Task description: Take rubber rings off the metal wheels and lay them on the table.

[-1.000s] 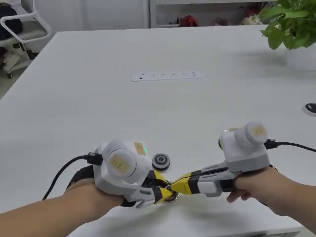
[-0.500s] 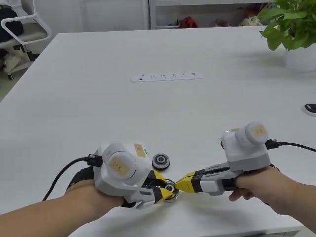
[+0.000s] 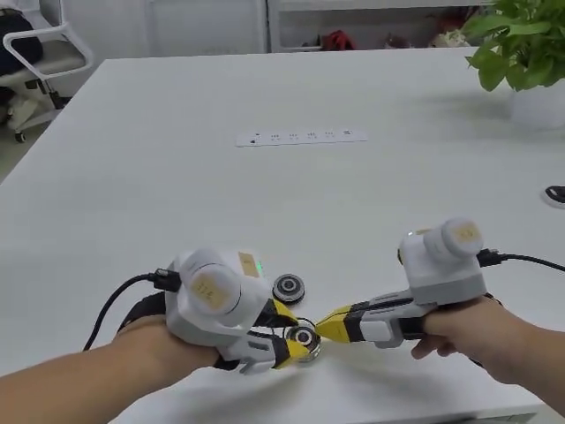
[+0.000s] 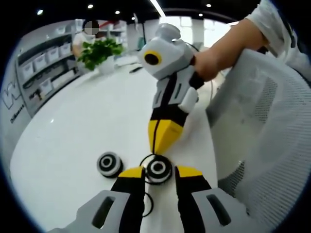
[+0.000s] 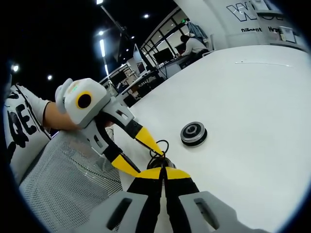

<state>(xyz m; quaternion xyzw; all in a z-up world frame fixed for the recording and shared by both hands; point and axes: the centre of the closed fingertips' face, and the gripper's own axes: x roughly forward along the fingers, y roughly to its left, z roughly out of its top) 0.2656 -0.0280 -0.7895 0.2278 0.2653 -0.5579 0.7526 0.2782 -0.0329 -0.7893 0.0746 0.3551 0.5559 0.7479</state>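
Left claw [image 4: 160, 172] clamped on metal wheel [image 4: 159, 165], just above table [image 3: 265, 194] near front edge. Right claw [image 5: 163, 171] jaws pressed together, apparently pinching rubber ring [image 5: 161, 144] at wheel rim. Hold wheel steady, pull ring outward evenly, avoid snap-back.

The white-and-grey left tool [image 3: 300, 339] and right tool [image 3: 320, 326] have yellow jaws banded black. The round silver metal wheel [image 4: 158, 168] wears a black rubber ring [image 4: 158, 177]. The desk [image 3: 265, 203] is white, the leafy plant [image 3: 516, 44] green

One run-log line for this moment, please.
left gripper: shut on metal wheel | right gripper: shut, tip at rubber ring | second wheel: on table
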